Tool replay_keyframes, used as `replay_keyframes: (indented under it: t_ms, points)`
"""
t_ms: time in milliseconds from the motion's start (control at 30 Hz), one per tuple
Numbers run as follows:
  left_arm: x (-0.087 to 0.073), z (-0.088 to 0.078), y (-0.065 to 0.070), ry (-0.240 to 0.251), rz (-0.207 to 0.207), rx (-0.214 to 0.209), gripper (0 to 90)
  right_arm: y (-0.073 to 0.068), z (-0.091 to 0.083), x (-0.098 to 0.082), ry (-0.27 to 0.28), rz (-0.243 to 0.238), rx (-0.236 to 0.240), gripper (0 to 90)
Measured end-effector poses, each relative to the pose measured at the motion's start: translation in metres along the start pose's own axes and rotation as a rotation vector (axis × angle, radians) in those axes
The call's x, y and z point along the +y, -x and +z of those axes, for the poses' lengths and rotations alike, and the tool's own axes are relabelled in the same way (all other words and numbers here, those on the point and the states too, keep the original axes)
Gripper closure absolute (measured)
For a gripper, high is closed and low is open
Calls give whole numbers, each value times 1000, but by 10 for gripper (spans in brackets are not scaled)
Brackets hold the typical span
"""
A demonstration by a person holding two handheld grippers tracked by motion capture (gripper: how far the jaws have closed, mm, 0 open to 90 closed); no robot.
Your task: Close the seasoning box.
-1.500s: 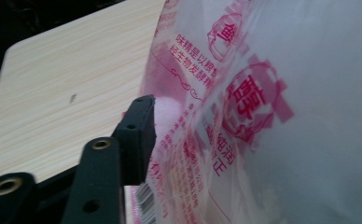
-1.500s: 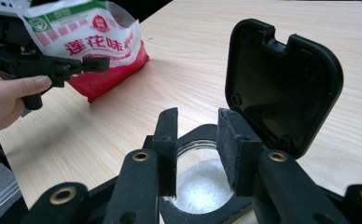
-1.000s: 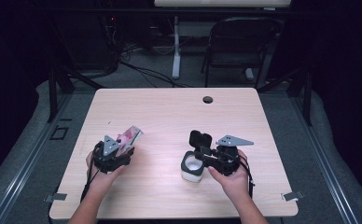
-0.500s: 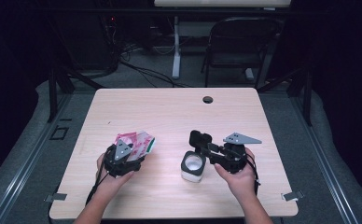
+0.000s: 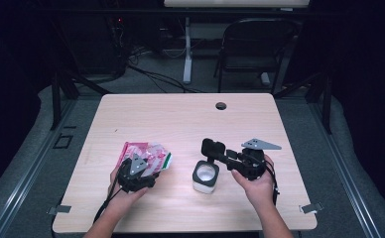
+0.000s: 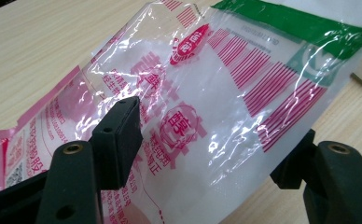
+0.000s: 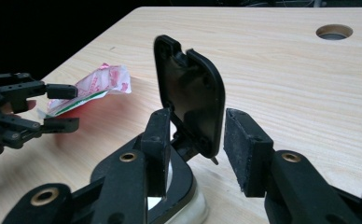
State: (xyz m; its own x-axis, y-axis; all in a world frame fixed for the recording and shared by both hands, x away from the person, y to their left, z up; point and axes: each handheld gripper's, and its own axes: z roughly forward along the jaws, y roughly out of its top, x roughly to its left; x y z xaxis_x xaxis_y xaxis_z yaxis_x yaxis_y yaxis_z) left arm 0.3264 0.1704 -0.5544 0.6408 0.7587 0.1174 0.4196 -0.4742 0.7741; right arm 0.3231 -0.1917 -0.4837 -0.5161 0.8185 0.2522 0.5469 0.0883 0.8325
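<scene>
I have the left tongs (image 5: 146, 166) pinching a crinkly plastic packet (image 5: 148, 153) printed in pink with a green band; in the left gripper view the packet (image 6: 202, 107) lies across both jaws, one pad pressed on its printed face and the other behind it. It sits near the worktop's (image 5: 180, 114) front-left corner, lifted at a tilt, with its far end hanging over the wood.

The right tongs (image 5: 215, 156) are toward the front edge, right of the middle, and point left over a small white container (image 5: 205, 177) with a black rim that stands on the worktop. Its black hinged lid (image 7: 191, 100) stands upright between the jaws. In the right gripper view the jaws have just been spreading: the right pad stands clear of the lid with a gap, and the left pad is just beside it, so nothing is clamped.

The packet and the container are near each other but apart. A round hole (image 5: 221, 105) sits near the worktop's back edge.
</scene>
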Motion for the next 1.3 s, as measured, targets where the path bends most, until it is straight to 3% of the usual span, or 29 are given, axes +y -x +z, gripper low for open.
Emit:
replay_keyframes:
  t_ms: [367, 467, 633, 767, 967, 1300]
  points:
    - [-4, -2, 13, 2, 26, -40, 364, 7, 19, -2, -34, 13, -1, 539]
    - [-4, -2, 16, 1, 26, -53, 363, 7, 23, -1, -31, -18, -3, 521]
    - [-4, -3, 28, 2, 43, -81, 363, 8, 29, -1, -32, -17, 11, 518]
    - [-4, -5, 30, 8, 53, -85, 363, 8, 32, 0, -34, -26, 18, 541]
    - [-4, -9, 27, 18, 34, -78, 364, 4, 33, 2, -37, -54, 22, 611]
    - [-3, -13, 22, 28, 21, -70, 364, 1, 29, 3, -51, -103, -7, 696]
